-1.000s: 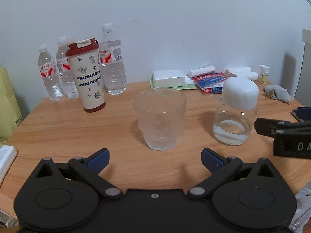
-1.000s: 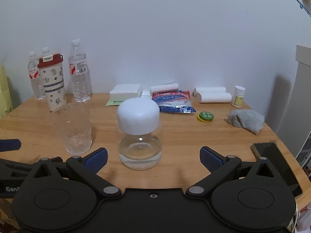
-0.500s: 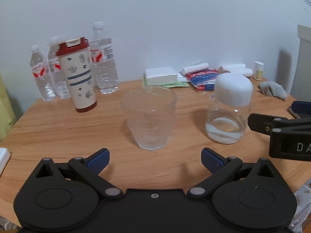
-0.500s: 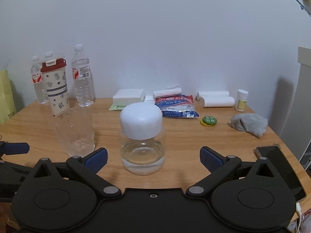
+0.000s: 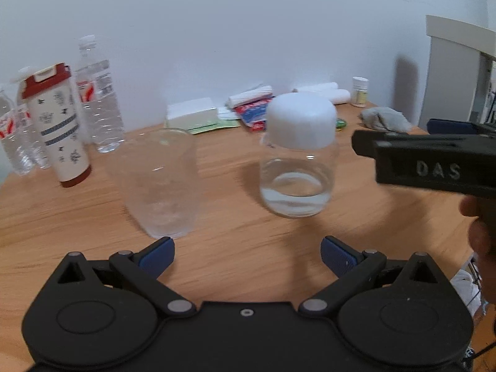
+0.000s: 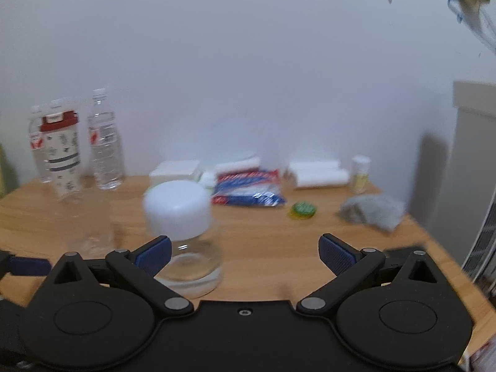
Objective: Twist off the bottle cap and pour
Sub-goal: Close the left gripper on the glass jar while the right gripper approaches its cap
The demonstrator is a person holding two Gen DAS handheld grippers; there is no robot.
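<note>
A squat clear bottle [image 5: 297, 183] with a wide white cap [image 5: 301, 121] stands upright on the wooden table [image 5: 248, 235], with a little water in it. An empty clear plastic cup [image 5: 161, 183] stands to its left. My left gripper [image 5: 246, 252] is open and empty, just short of the cup and bottle. My right gripper [image 6: 245, 252] is open and empty; the bottle [image 6: 192, 260] and its cap [image 6: 178, 212] sit just past its left finger. The right gripper's body shows in the left wrist view [image 5: 434, 164], level with the cap, to its right.
A red-lidded patterned tumbler [image 5: 57, 124] and several water bottles [image 5: 99, 96] stand at the back left. A white box [image 5: 190, 114], packets [image 6: 248, 190], paper rolls [image 6: 319, 173], a small pill bottle [image 6: 361, 173], a green lid [image 6: 303, 209] and a grey cloth [image 6: 372, 210] lie behind.
Both grippers have moved forward toward the bottle. The right gripper has risen and shifted right, so the bottle now sits by its left finger. Nothing has been grasped.
</note>
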